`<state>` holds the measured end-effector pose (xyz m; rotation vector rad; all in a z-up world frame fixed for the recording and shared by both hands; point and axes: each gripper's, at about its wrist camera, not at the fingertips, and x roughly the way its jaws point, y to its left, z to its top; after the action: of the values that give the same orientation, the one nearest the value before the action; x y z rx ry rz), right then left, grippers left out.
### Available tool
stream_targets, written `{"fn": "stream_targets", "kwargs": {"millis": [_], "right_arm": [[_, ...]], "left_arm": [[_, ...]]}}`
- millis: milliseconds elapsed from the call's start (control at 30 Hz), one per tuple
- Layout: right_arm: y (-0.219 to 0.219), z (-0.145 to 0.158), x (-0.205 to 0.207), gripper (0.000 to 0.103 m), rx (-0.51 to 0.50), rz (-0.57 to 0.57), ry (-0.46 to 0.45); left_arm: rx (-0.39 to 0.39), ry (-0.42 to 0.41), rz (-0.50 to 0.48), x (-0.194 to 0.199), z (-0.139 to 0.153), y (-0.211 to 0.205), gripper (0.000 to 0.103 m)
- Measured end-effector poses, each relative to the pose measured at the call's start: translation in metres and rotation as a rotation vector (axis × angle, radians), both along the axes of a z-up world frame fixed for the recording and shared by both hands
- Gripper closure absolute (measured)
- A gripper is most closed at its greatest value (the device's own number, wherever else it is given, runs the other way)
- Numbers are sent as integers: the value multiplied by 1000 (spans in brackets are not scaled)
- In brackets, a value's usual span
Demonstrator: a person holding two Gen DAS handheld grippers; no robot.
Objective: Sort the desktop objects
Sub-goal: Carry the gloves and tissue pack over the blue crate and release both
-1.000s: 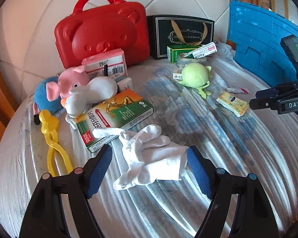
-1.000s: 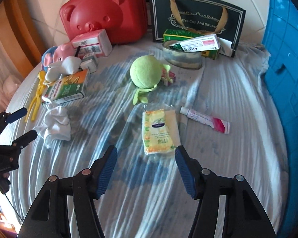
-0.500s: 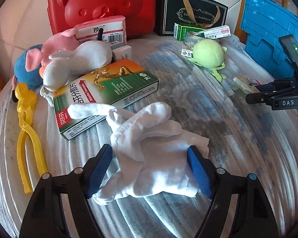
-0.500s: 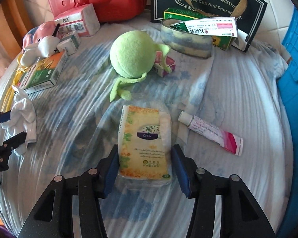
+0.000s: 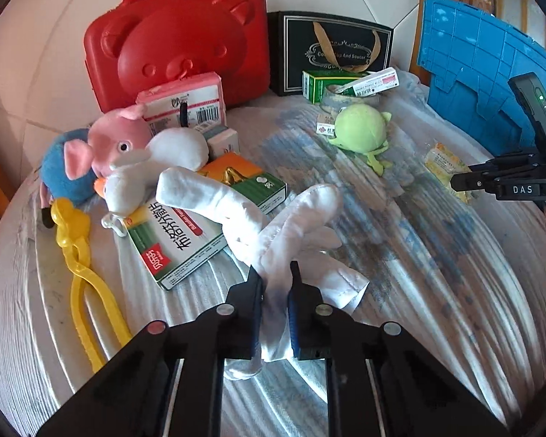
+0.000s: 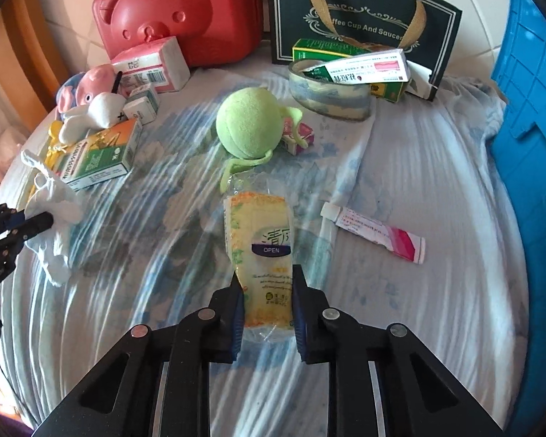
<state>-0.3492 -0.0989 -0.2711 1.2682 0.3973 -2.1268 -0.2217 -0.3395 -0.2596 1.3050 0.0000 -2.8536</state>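
Observation:
My left gripper (image 5: 276, 284) is shut on a white glove (image 5: 295, 233), which bunches up between the pads and lifts off the cloth; it also shows in the right wrist view (image 6: 54, 211). My right gripper (image 6: 267, 291) is shut on a yellow tissue pack (image 6: 262, 244), pinching its near end; the pack also shows in the left wrist view (image 5: 444, 167). A green and orange medicine box (image 5: 204, 218) lies just behind the glove. A pink and white ointment tube (image 6: 373, 227) lies right of the tissue pack.
A red bear case (image 5: 174, 40) and a dark gift bag (image 5: 331, 51) stand at the back. Plush toys (image 5: 127, 160), yellow tongs (image 5: 80, 276), a green plush ball (image 6: 249, 127), a tape roll (image 6: 327, 91) and small boxes lie around. A blue crate (image 6: 527, 145) stands right.
Both grippers moved forward and closed: the left one on the white glove, raising its fingers, the right one on the tissue pack.

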Motion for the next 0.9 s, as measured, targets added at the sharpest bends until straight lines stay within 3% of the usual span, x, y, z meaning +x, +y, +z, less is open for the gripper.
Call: {"fn": "stream_targets", "kwargs": {"millis": [167, 400, 700, 900], "right_arm": [[8, 44, 19, 81, -71, -7, 67], [38, 126, 43, 81, -204, -55, 215], [147, 246, 97, 81, -320, -222, 469], [242, 307, 122, 81, -262, -425, 641]], "left_arm": [[-12, 69, -54, 11, 41, 16, 91], [-24, 271, -200, 4, 134, 68, 91], [-11, 511, -444, -17, 246, 182, 91], [30, 632, -619, -41, 303, 278, 91]]}}
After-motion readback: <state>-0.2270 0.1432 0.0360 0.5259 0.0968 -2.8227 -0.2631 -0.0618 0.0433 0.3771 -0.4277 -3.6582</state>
